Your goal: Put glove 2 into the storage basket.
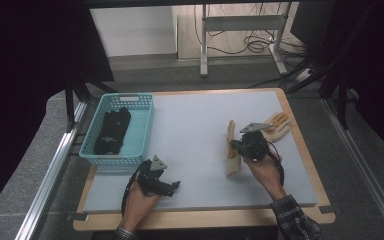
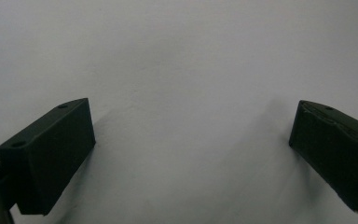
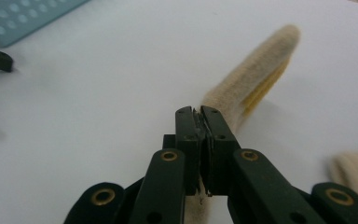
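High view: beige glove [image 1: 231, 150] pinched in the right gripper [image 1: 240, 146], long axis running 12 to 6 o'clock.

Clamped tight on a fold of the glove, those right jaws, fabric squeezed thin between the pads in the right gripper view [image 3: 203, 122]. Hanging there right of the table's [image 1: 195, 125] middle, fingers of the glove toward 12, cuff end toward 6, just above the grey mat. Seen along the jaws, stretching away toward 1 o'clock, yellow palm coating showing down its right edge [image 3: 256, 77]. Second beige glove [image 1: 277, 125] lying flat at 2 o'clock from the first, near the table's right edge. Over at 8 o'clock, left gripper [image 1: 166, 186] low on the mat, jaws spread wide with nothing between them [image 2: 186, 154]. Teal basket [image 1: 145, 125] at 10 o'clock, dark gloves [image 1: 112, 131] inside.
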The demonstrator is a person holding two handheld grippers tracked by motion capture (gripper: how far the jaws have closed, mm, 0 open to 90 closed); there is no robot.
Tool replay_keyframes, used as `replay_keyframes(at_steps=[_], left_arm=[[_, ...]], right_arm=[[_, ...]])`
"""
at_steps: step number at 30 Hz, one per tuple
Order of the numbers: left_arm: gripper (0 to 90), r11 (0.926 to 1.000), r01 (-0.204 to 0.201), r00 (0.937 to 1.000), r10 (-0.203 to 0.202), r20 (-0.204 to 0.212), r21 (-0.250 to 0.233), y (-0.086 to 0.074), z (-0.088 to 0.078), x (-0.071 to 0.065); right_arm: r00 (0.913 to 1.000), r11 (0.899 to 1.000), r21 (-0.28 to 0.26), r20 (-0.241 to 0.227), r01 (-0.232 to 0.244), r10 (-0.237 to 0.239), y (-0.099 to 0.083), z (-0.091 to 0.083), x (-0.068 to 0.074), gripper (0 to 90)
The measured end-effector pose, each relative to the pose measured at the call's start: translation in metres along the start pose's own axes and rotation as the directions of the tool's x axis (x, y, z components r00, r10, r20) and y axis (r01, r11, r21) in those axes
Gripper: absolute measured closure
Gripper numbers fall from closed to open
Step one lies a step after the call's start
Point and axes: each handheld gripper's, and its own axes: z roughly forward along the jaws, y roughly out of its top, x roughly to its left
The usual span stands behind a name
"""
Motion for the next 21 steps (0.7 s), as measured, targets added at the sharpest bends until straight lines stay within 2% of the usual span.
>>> replay_keyframes(at_steps=[1, 2, 4, 5, 6, 7, 10, 13, 16, 17, 18, 21], left_arm=[[0.4, 1.0, 0.0, 1.0, 0.0, 0.0, 0.0, 0.0, 0.0, 0.0], [0.4, 1.0, 0.0, 1.0, 0.0, 0.0, 0.0, 0.0, 0.0, 0.0], [0.4, 1.0, 0.0, 1.0, 0.0, 0.0, 0.0, 0.0, 0.0, 0.0], [0.4, 1.0, 0.0, 1.0, 0.0, 0.0, -0.001, 0.0, 0.0, 0.0], [0.4, 1.0, 0.0, 1.0, 0.0, 0.0, -0.001, 0.0, 0.0, 0.0], [0.4, 1.0, 0.0, 1.0, 0.0, 0.0, -0.001, 0.0, 0.0, 0.0], [0.4, 1.0, 0.0, 1.0, 0.0, 0.0, -0.001, 0.0, 0.0, 0.0], [0.4, 1.0, 0.001, 1.0, -0.001, 0.0, -0.001, 0.0, 0.0, 0.0], [0.4, 1.0, 0.003, 1.0, -0.003, 0.001, 0.0, 0.0, 0.0, 0.0], [0.4, 1.0, 0.003, 1.0, -0.003, 0.001, 0.0, 0.0, 0.0, 0.0], [0.4, 1.0, 0.003, 1.0, -0.003, 0.001, 0.0, 0.0, 0.0, 0.0], [0.4, 1.0, 0.003, 1.0, -0.003, 0.001, 0.0, 0.0, 0.0, 0.0]], right_arm=[[0.9997, 1.0, -0.003, -0.025, 0.006, -0.006, 0.006, 0.007, 0.007, 83.8], [0.9997, 1.0, -0.003, -0.025, 0.006, -0.006, 0.006, 0.007, 0.007, 83.8], [0.9981, 1.0, -0.001, -0.062, 0.006, -0.006, 0.01, 0.016, 0.015, 81.7], [0.9948, 1.0, 0.001, -0.102, 0.008, -0.008, 0.013, 0.026, 0.024, 77.1], [0.9948, 1.0, 0.001, -0.102, 0.008, -0.008, 0.013, 0.026, 0.024, 77.1], [0.9921, 1.0, 0.002, -0.124, 0.017, -0.017, 0.015, 0.033, 0.031, 72.7], [0.9928, 0.999, 0.003, -0.115, 0.034, -0.033, 0.015, 0.036, 0.034, 69.6], [0.9952, 1.0, -0.001, -0.097, 0.015, -0.015, 0.013, 0.034, 0.024, 66.4], [0.9972, 1.0, -0.003, -0.073, -0.019, 0.019, 0.007, 0.029, 0.007, 62.9], [0.9974, 0.999, -0.002, -0.061, -0.038, 0.038, 0.002, 0.027, -0.005, 60.6], [0.9974, 0.999, -0.002, -0.061, -0.038, 0.038, 0.002, 0.027, -0.005, 60.6], [0.9977, 0.998, -0.002, -0.027, -0.063, 0.063, -0.007, 0.024, -0.022, 57.0]])
